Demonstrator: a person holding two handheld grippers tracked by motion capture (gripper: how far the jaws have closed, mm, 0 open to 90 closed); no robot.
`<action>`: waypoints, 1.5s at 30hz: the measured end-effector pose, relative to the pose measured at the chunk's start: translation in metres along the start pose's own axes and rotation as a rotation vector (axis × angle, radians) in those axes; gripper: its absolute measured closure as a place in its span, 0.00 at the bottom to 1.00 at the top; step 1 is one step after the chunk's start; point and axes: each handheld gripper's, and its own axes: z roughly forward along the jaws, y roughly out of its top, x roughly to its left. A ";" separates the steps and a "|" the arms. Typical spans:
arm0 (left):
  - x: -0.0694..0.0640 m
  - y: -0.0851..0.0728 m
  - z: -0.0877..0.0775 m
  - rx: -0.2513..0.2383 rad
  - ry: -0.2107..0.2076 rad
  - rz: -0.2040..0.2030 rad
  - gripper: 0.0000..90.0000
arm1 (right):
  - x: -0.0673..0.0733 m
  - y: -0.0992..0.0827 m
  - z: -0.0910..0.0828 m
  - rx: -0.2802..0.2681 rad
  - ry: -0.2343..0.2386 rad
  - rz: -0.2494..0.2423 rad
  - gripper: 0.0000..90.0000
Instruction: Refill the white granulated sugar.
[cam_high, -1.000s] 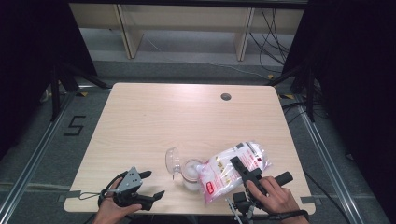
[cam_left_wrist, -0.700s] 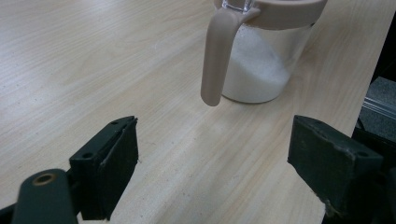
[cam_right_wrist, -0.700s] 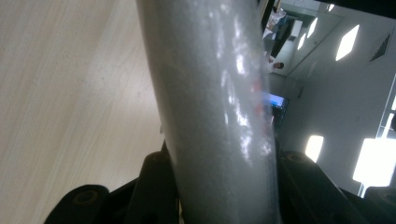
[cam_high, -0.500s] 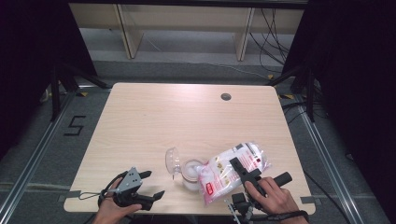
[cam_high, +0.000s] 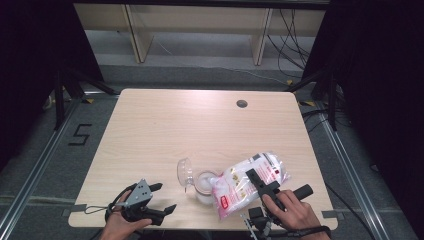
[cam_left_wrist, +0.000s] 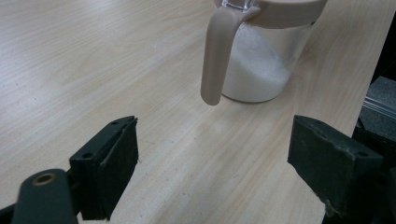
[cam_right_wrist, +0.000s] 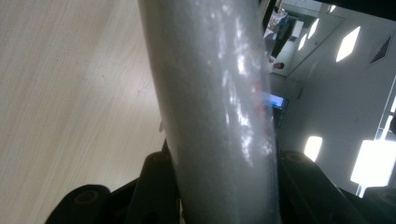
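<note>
While R gripper (cam_high: 257, 181) clamps bag (cam_high: 250, 182) over jar (cam_high: 204, 186), L gripper (cam_high: 162, 199) wide, idle.

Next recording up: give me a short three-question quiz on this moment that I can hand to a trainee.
1. True or false: the right gripper is clamped on the bag of white granules.
2. Which way does the bag tip? A) its lower end over the open jar B) flat on the table C) upright beside the jar
3. Fill in: the left gripper has its jaws ____, with nothing between them.

Key: 1 true; 2 A; 3 open.
</note>
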 end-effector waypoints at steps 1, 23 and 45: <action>0.000 0.000 0.000 0.000 0.000 -0.001 0.17 | 0.000 0.000 0.000 0.001 -0.002 -0.002 0.79; 0.001 0.000 0.000 0.005 0.000 0.005 0.17 | 0.001 0.001 0.000 0.010 -0.007 -0.023 0.79; 0.000 0.000 0.000 0.000 0.001 0.000 0.17 | -0.001 -0.002 0.000 -0.010 -0.011 -0.031 0.79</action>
